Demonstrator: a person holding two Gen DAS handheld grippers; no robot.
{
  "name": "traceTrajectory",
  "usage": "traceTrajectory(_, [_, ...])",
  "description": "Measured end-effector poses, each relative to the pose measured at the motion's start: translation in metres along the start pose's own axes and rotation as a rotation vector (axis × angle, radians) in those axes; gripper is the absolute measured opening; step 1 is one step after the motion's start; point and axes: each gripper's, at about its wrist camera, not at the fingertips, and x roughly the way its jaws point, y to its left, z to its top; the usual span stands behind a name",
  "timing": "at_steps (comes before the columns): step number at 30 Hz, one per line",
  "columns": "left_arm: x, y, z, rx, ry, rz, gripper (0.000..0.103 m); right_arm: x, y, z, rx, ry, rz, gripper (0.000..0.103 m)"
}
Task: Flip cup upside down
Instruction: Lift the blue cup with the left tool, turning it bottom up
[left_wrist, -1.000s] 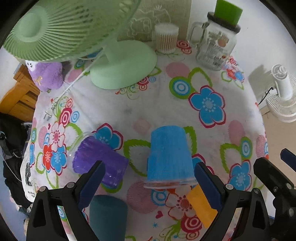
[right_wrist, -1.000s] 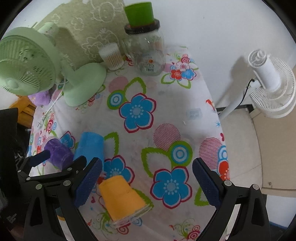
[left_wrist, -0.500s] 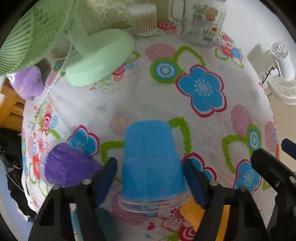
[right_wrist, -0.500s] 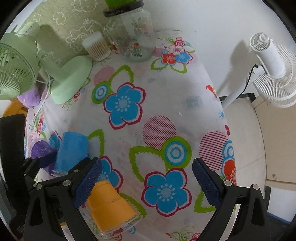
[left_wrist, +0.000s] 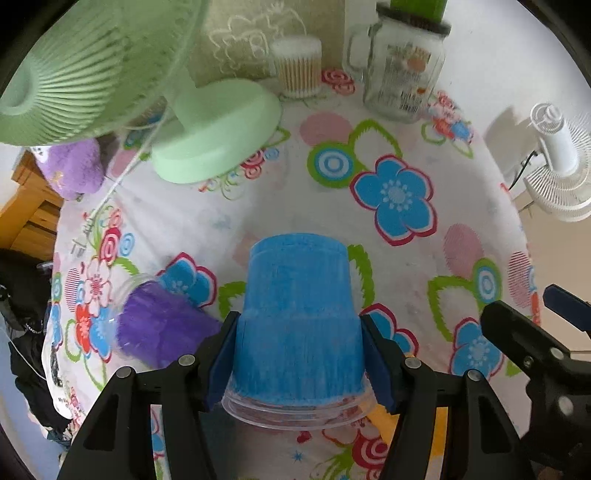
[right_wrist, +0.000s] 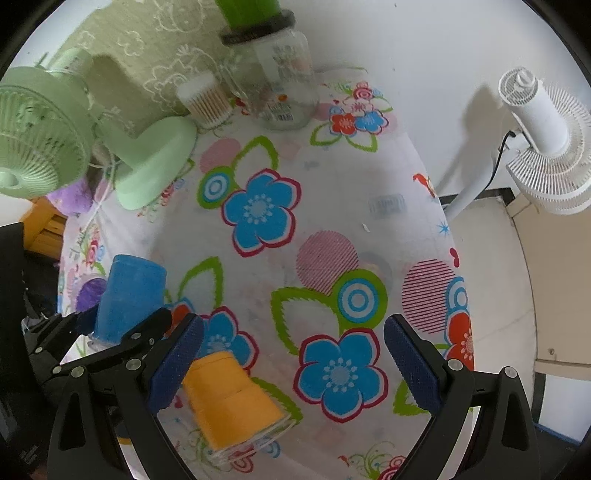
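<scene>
My left gripper (left_wrist: 299, 354) is shut on the blue cup (left_wrist: 297, 321), its pads pressed on both sides near the clear rim, the cup's base pointing away from me. The held cup also shows in the right wrist view (right_wrist: 127, 295). A purple cup (left_wrist: 162, 325) lies on its side to its left. An orange cup (right_wrist: 231, 398) lies on its side by my right gripper's left finger. My right gripper (right_wrist: 293, 362) is open and empty above the flowered tablecloth (right_wrist: 332, 229).
A green desk fan (left_wrist: 147, 85) stands at the back left, with a cotton-swab tub (left_wrist: 297, 66) and a glass jar (left_wrist: 402, 70) at the back. A white fan (right_wrist: 543, 144) stands off the table's right edge. A purple plush (left_wrist: 74, 166) lies at far left.
My left gripper has closed from open onto the blue cup and now holds it. The right gripper has stayed open and drifted slightly.
</scene>
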Motion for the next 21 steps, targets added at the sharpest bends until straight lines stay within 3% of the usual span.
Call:
traceTrajectory(9, [-0.045,0.008,-0.03,-0.006,-0.064,-0.01,0.065,-0.041,0.016,-0.023,-0.01,-0.049,-0.003,0.099])
traceTrajectory(21, [-0.077,0.03,-0.096,-0.038,-0.091,-0.056,0.065,-0.077,0.043,-0.087,-0.033,-0.064,-0.019,0.099])
